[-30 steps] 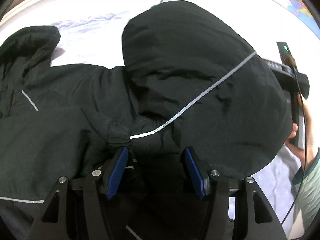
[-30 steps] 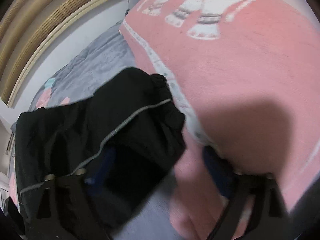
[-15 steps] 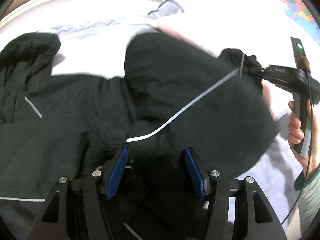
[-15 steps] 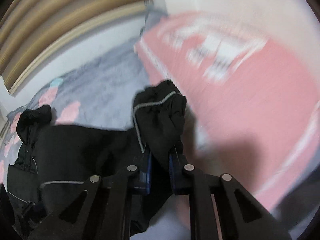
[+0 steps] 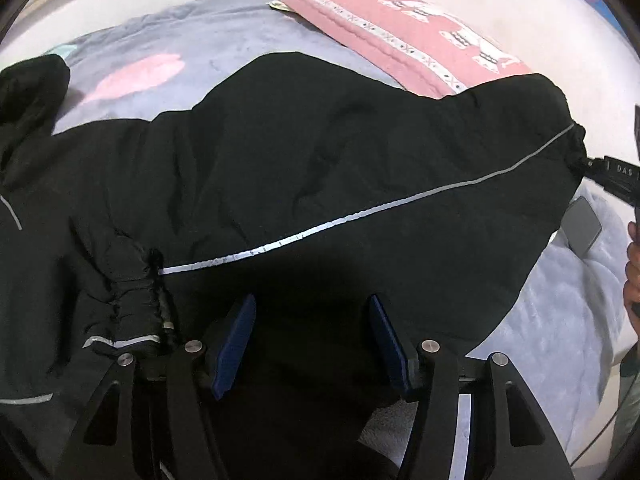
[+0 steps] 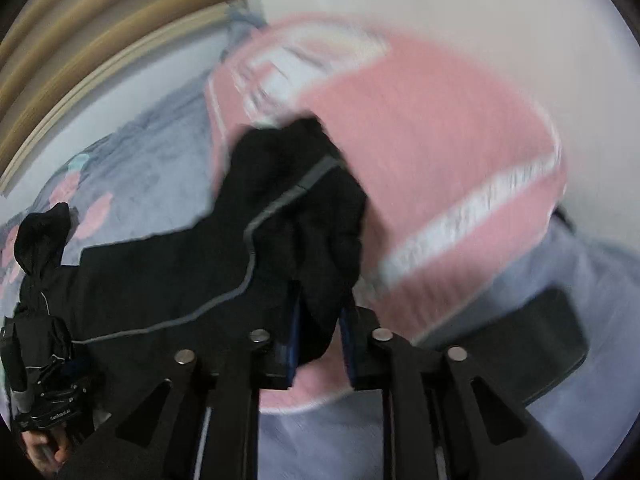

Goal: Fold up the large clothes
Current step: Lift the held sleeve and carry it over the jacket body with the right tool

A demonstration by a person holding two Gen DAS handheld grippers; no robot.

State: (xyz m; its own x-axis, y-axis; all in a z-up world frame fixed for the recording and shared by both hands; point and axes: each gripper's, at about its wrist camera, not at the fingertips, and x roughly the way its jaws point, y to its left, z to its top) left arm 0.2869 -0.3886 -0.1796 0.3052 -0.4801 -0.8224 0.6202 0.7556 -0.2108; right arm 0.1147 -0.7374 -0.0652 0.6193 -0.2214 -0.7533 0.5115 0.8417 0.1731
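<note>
— Where's the jacket lying?

— Spread over the bed, on the grey blanket with the pink blotches. Black, padded, thin silver piping along the seams. Its hood end lies toward the far left edge of the bed, and one sleeve is stretched out to the right, its end lying against the pink pillow at the bed's far end.

— And the right gripper?

— Pinching the cuff of that sleeve. The cloth is bunched between the blue pads, which press on it from both sides. The jaws have just eased apart slightly, yet the cuff is held. (That view is smeared, so the pillow behind is only a pink blur with a white band.)

— The left gripper?

— Its jaws stand fairly wide over the jacket's near part. Black cloth lies between and beneath the pads; whether they press on it I cannot tell. Just to their left sits the other cuff, crumpled, with a silver band.

— Anything else on the bed?

— A flat dark thing lies near the right edge, beside the pillow.
</note>
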